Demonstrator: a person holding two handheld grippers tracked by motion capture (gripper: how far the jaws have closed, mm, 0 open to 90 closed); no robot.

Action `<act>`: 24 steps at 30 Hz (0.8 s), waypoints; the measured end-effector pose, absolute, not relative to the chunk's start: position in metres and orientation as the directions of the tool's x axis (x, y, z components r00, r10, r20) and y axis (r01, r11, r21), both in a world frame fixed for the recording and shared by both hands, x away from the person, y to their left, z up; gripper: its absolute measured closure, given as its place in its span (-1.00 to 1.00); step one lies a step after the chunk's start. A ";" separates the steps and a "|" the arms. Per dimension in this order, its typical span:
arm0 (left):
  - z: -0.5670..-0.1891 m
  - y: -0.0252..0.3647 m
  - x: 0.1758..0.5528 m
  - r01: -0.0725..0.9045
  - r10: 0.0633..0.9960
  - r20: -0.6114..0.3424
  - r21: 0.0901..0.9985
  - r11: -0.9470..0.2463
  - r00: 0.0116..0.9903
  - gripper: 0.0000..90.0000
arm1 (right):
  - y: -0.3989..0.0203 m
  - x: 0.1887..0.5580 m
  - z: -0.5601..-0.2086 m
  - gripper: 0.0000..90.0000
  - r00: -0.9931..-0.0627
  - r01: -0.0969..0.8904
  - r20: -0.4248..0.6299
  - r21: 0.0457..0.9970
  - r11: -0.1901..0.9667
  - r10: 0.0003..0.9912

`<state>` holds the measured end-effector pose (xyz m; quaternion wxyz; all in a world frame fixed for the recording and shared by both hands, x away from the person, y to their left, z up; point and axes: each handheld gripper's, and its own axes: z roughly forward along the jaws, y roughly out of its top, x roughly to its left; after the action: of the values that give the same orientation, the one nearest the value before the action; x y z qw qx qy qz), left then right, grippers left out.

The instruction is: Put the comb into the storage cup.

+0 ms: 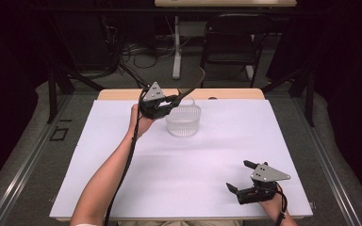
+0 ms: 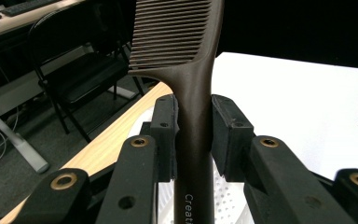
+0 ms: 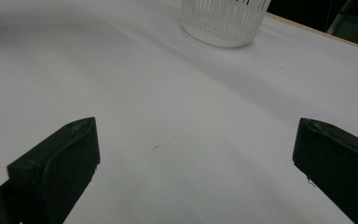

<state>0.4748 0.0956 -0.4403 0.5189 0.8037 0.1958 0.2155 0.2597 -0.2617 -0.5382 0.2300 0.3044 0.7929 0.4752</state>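
A dark brown comb [image 2: 193,88] stands clamped by its handle between the pads of my left gripper [image 2: 193,128], teeth end pointing away from it. In the high view the left gripper [image 1: 170,100] hovers at the left rim of a white slotted basket [image 1: 184,121] near the table's far edge, and the comb [image 1: 196,86] reaches up and to the right over the basket. Part of the basket [image 2: 228,196] shows just beneath the jaws. My right gripper [image 1: 238,175] rests low at the front right, jaws wide apart with nothing between them [image 3: 196,154]. The basket [image 3: 223,21] lies far ahead of it.
A white sheet [image 1: 193,169] covers the table, with a strip of bare wood [image 1: 122,94] along the far edge. Beyond the table stand a black folding chair [image 1: 231,37], a desk leg [image 1: 176,47] and loose cables on the floor.
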 end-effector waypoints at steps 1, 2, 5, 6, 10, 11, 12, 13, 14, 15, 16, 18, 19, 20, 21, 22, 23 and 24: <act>-0.440 0.095 0.476 0.092 0.539 0.141 0.920 -0.381 0.830 0.61 | -0.261 0.260 -0.538 -1.00 -0.708 0.263 -0.075 0.895 0.361 0.702; -0.440 0.094 0.476 0.093 0.538 0.140 0.919 -0.384 0.831 0.61 | -0.261 0.260 -0.538 -1.00 -0.708 0.265 -0.074 0.894 0.361 0.702; -0.439 0.091 0.478 0.091 0.535 0.146 0.916 -0.390 0.832 0.61 | -0.261 0.259 -0.538 -1.00 -0.709 0.266 -0.073 0.894 0.361 0.702; -0.439 0.090 0.479 0.090 0.534 0.146 0.916 -0.391 0.833 0.61 | -0.261 0.259 -0.538 -1.00 -0.708 0.266 -0.072 0.895 0.359 0.703; -0.439 0.087 0.482 0.092 0.524 0.152 0.907 -0.410 0.838 0.61 | -0.261 0.259 -0.538 -1.00 -0.708 0.266 -0.076 0.892 0.364 0.702; -0.439 0.086 0.483 0.095 0.524 0.153 0.904 -0.417 0.838 0.61 | -0.261 0.259 -0.538 -1.00 -0.708 0.263 -0.077 0.893 0.365 0.702; -0.439 0.084 0.484 0.097 0.520 0.152 0.902 -0.420 0.840 0.61 | -0.261 0.259 -0.538 -1.00 -0.709 0.262 -0.078 0.894 0.364 0.701; -0.439 0.084 0.484 0.094 0.518 0.161 0.897 -0.431 0.840 0.61 | -0.261 0.259 -0.538 -1.00 -0.709 0.262 -0.078 0.894 0.364 0.701; -0.439 0.083 0.485 0.090 0.516 0.165 0.897 -0.433 0.840 0.61 | -0.261 0.259 -0.538 -1.00 -0.708 0.264 -0.077 0.893 0.364 0.702; -0.439 0.082 0.485 0.089 0.516 0.166 0.897 -0.432 0.840 0.61 | -0.261 0.259 -0.538 -1.00 -0.708 0.264 -0.076 0.893 0.363 0.702; -0.439 0.081 0.486 0.087 0.516 0.166 0.898 -0.432 0.841 0.61 | -0.261 0.259 -0.538 -1.00 -0.708 0.264 -0.077 0.893 0.364 0.702; -0.440 0.080 0.488 0.088 0.514 0.167 0.896 -0.435 0.842 0.61 | -0.261 0.259 -0.538 -1.00 -0.709 0.262 -0.077 0.894 0.364 0.701; -0.440 0.080 0.488 0.087 0.512 0.166 0.897 -0.433 0.843 0.61 | -0.261 0.259 -0.538 -1.00 -0.709 0.263 -0.078 0.893 0.365 0.701; -0.441 0.079 0.489 0.087 0.512 0.165 0.898 -0.431 0.843 0.61 | -0.261 0.259 -0.538 -1.00 -0.709 0.262 -0.078 0.893 0.365 0.701; -0.441 0.078 0.490 0.086 0.510 0.164 0.898 -0.432 0.845 0.61 | -0.261 0.259 -0.538 -1.00 -0.709 0.262 -0.077 0.894 0.364 0.701; -0.442 0.077 0.490 0.084 0.507 0.165 0.898 -0.432 0.846 0.61 | -0.261 0.259 -0.538 -1.00 -0.709 0.260 -0.078 0.895 0.363 0.701; -0.442 0.077 0.491 0.081 0.505 0.169 0.897 -0.435 0.846 0.61 | -0.261 0.259 -0.538 -1.00 -0.709 0.260 -0.078 0.895 0.363 0.700; -0.443 0.076 0.491 0.080 0.505 0.168 0.898 -0.433 0.847 0.61 | -0.261 0.259 -0.538 -1.00 -0.709 0.260 -0.077 0.895 0.363 0.700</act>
<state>0.4912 0.0760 -0.4428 0.5018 0.8194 0.1786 0.2117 0.2590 -0.2613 -0.5382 0.2310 0.3031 0.7924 0.4763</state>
